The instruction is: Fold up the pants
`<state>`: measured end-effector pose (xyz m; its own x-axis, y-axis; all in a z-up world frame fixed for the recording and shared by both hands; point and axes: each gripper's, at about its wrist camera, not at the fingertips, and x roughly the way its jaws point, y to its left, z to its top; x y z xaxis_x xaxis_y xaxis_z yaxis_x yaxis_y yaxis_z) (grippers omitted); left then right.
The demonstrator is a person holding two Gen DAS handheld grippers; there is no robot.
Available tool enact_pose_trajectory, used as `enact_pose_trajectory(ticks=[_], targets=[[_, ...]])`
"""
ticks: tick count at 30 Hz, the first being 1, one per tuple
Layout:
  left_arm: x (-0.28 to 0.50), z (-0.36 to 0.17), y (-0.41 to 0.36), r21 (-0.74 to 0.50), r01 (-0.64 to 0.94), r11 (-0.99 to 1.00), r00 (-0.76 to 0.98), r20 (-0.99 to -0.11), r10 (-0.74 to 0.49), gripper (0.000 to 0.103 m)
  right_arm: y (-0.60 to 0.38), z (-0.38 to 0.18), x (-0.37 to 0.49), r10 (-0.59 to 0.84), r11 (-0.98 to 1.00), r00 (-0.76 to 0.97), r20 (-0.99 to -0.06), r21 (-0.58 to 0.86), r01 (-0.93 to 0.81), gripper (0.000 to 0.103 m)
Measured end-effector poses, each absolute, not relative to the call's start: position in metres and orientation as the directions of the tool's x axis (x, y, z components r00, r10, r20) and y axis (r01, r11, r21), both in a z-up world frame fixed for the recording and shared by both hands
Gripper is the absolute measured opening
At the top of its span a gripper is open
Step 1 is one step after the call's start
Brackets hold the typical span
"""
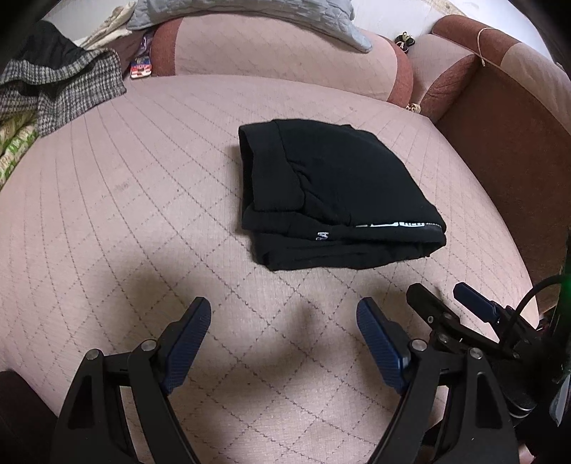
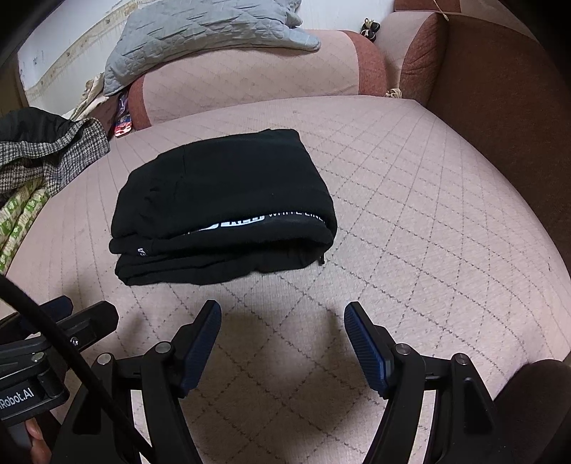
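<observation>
Far left: heap of clothes, checked grey garment (image 1: 60, 92) on top, well clear of the work area. Left gripper (image 1: 283, 321) hovering above the sofa seat (image 1: 125, 221) at the near edge, fingers (image 1: 189, 339) spread wide, nothing between them. Black pants (image 1: 332, 192) lying mid-seat beyond both grippers, stacked in a compact multi-layer packet, white lettering showing along the near fold. Right gripper (image 2: 282, 321) just beside the left one, fingers (image 2: 367, 342) likewise wide apart and empty, apart from the cloth. Grey quilted blanket (image 2: 200, 32) draped over the backrest, far side.

Judgement: folding looks essentially finished; step in hand is release and retreat, or a last tidy. To do well: keep both sets of fingers clear of the near edge to avoid dragging the top layer. If squaring needed, press down flat on top rather than pinching. Near-right corner looks slightly loose; nudge inward gently.
</observation>
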<state>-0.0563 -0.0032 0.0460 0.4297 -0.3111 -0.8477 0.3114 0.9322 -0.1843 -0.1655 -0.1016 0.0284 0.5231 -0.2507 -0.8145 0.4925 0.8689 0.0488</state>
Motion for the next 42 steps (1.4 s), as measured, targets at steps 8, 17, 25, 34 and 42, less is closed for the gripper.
enact_pose_trajectory(ticks=[8,17,25,34,42], targets=[[-0.053,0.04,-0.001,-0.185,0.304,0.935,0.419,-0.855,-0.306,0.083,-0.103,0.022,-0.163,-0.243,0.871,0.513,-0.823,0.048,0.49,0.077],[-0.053,0.039,-0.003,-0.159,0.302,0.94,0.424,-0.86,-0.282,0.083,-0.106,0.017,-0.162,-0.233,0.868,0.514,-0.826,0.061,0.492,0.077],[-0.054,0.041,-0.008,-0.123,0.305,0.944,0.433,-0.866,-0.252,0.083,-0.115,0.018,-0.168,-0.223,0.861,0.53,-0.818,0.09,0.501,0.077],[-0.05,0.045,-0.009,-0.109,0.309,0.945,0.432,-0.869,-0.242,0.083,-0.128,0.026,-0.179,-0.21,0.844,0.572,-0.793,0.148,0.516,0.077],[0.014,0.048,0.012,-0.385,0.292,0.875,0.337,-0.815,-0.471,0.083,-0.151,0.074,-0.181,-0.215,0.866,0.682,-0.699,0.186,0.464,0.082]])
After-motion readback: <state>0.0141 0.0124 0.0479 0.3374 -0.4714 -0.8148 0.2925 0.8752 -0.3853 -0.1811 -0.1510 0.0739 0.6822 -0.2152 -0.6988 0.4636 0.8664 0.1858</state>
